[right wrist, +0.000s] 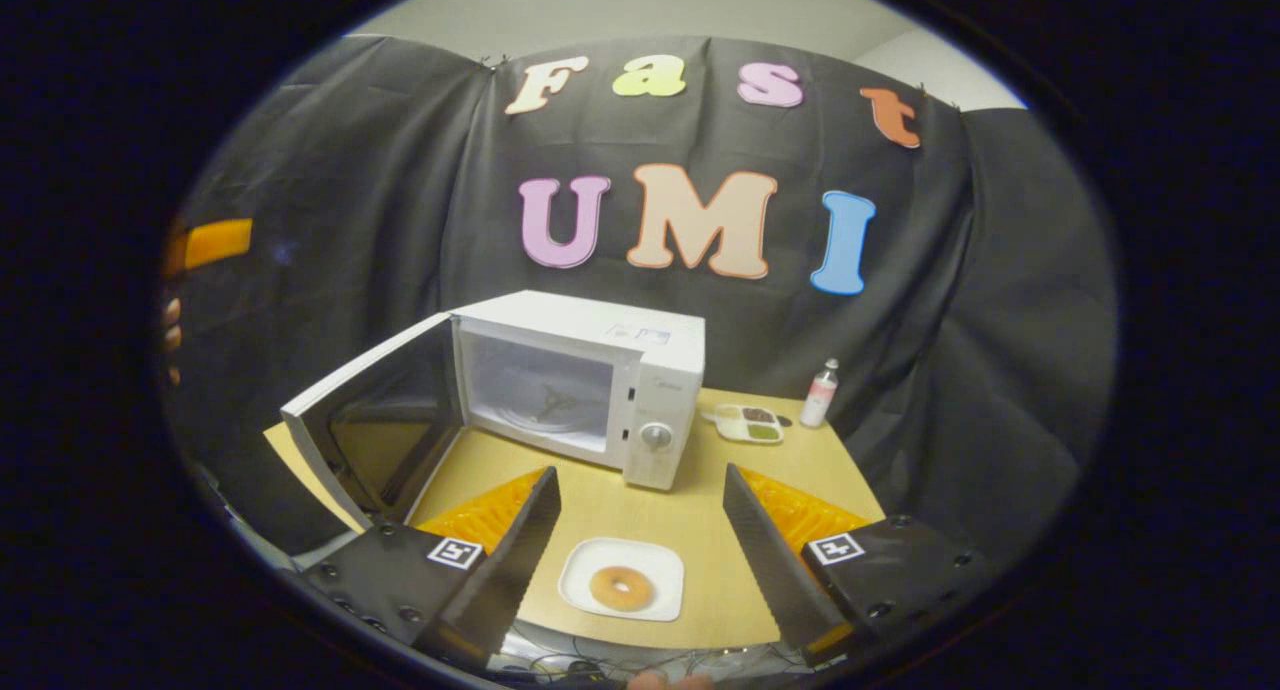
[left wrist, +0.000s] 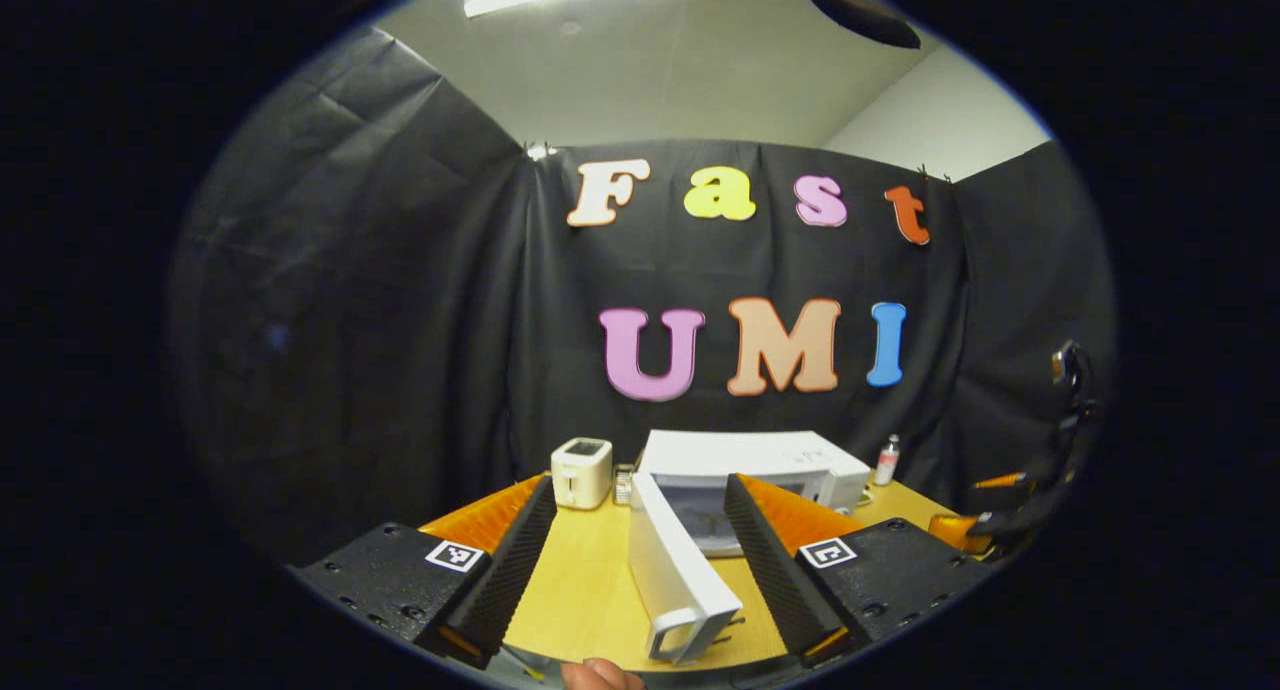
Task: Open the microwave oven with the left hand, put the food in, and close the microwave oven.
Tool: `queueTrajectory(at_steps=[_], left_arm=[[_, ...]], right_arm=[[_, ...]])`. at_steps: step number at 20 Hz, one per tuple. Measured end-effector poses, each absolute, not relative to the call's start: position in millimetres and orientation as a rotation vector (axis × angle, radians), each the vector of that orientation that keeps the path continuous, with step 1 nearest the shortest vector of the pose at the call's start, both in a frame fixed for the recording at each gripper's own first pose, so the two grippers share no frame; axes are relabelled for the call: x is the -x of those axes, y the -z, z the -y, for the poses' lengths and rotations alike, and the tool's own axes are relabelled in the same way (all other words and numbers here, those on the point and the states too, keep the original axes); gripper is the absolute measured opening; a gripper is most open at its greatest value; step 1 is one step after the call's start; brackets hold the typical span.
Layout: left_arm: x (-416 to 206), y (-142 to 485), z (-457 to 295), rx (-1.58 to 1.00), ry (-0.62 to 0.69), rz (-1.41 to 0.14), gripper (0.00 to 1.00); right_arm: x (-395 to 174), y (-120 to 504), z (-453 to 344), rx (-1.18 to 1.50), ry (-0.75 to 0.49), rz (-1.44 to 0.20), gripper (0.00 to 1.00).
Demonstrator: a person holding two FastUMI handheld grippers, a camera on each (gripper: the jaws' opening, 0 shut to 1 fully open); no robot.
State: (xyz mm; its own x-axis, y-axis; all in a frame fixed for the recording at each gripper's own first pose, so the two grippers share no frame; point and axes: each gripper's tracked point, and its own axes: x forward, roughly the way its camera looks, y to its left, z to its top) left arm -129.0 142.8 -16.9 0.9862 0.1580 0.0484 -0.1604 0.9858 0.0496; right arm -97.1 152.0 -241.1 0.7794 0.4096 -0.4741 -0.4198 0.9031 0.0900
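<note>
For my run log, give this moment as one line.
microwave door open | donut on plate, outside | left gripper open | right gripper open

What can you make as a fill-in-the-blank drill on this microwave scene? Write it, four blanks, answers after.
1. The microwave door stands ____.
2. The plate between the right tool fingers holds a ____.
3. In the left gripper view, the small white appliance left of the microwave is a ____.
4. The left tool is ____, gripping nothing.

Answers: open; donut; toaster; open
</note>
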Motion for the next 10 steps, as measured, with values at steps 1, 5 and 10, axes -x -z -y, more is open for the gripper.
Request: queueTrajectory(at_steps=[1, 5, 10], left_arm=[[124, 4, -138, -0.069, -0.171, 0.064, 0.95], [109, -29, -112, -0.110, -0.162, 0.139, 0.93], [92, -18, -89, -0.040, -0.137, 0.097, 0.93]], right_arm=[[98, 255, -153, 0.022, -0.459, -0.533, 0.98], [107, 324, -153, 0.012, -0.483, -0.664, 0.97], [128, 408, -151, 0.051, -0.497, -0.855, 1.00]])
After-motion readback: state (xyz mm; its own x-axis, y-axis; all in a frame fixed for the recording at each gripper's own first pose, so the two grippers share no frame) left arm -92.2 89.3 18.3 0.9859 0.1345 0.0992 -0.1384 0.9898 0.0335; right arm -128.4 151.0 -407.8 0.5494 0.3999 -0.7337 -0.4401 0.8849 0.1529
